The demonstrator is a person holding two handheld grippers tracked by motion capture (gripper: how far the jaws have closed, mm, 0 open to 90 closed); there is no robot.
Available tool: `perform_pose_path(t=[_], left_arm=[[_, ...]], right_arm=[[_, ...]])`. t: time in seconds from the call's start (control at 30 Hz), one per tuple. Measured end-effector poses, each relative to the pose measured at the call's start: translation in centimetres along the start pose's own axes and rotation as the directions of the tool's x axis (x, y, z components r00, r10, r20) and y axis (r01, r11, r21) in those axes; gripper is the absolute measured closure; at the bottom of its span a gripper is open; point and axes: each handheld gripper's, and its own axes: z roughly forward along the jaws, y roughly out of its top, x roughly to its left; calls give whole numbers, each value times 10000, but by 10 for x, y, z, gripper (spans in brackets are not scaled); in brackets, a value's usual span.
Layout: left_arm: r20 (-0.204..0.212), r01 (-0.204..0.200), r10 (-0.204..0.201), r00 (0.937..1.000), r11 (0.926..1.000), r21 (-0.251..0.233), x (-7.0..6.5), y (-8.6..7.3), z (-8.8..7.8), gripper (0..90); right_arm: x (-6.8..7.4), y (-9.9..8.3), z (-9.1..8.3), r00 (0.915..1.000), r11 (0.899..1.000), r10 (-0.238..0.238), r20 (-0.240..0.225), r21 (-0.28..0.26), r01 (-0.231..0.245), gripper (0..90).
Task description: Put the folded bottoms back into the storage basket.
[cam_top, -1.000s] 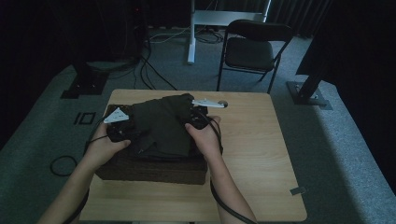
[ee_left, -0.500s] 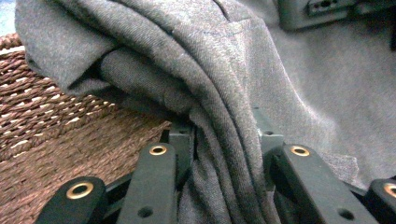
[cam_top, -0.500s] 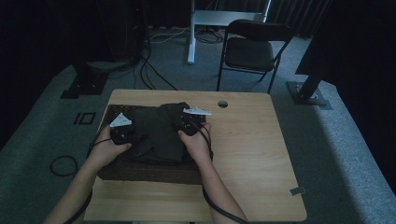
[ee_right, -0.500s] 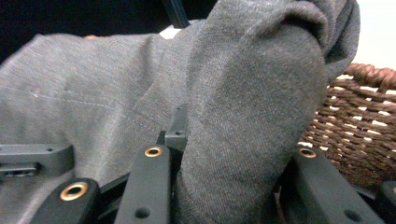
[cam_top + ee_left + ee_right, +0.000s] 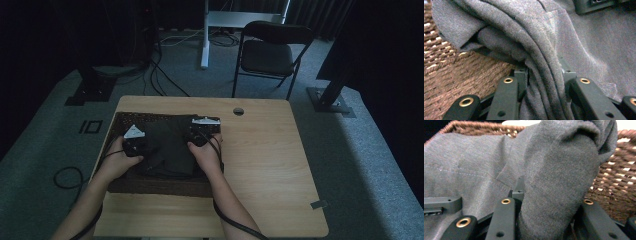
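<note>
Grippers clamp bunched folds of a dark grey garment (image 5: pixel 167 150): left gripper (image 5: pixel 134 145) and right gripper (image 5: pixel 200 136) each nipped tight on cloth, lowering it into the wicker basket (image 5: pixel 150 186) (nearly settled). Next, I judge: release both and withdraw cleanly.

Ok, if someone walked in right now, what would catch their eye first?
Most likely the dark grey garment bunched in a brown wicker basket on the left half of the wooden table. Next, the left claw and right claw, each clamped on a fold of it at opposite sides.
</note>
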Motion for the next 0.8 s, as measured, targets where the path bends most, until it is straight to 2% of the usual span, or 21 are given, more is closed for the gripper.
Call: perform_pose_path(t=[0.13, 0.23, 0.37, 0.53, 0.7, 0.8], left_arm=[[10, -30, 30, 10000, 9998, 217, 3, -6, 5, 688], [43, 81, -82, 10000, 9996, 256, 5, -9, 9, 686], [172, 152, -159, 9997, 9992, 383, 7, -13, 13, 683], [81, 267, -271, 9996, 9987, 429, 7, -19, 19, 670], [-29, 9, -8, 10000, 9995, 320, 8, -22, 24, 593], [-141, 145, -138, 9998, 9987, 490, 8, -24, 26, 517]], right_arm=[[-1, -7, 8, 10000, 9989, -10, 7, 465, 10, 649], [-3, -11, 12, 9999, 9980, 155, 67, 613, -159, 648], [-3, -12, 15, 9998, 9957, 2, 185, 924, -19, 644], [-3, -16, 23, 9993, 9916, -158, 326, 1288, 115, 635], [-6, -18, 25, 9977, 9915, -235, 629, 1291, 153, 572], [-7, -19, 26, 9957, 9905, -500, 777, 1319, 394, 522]])
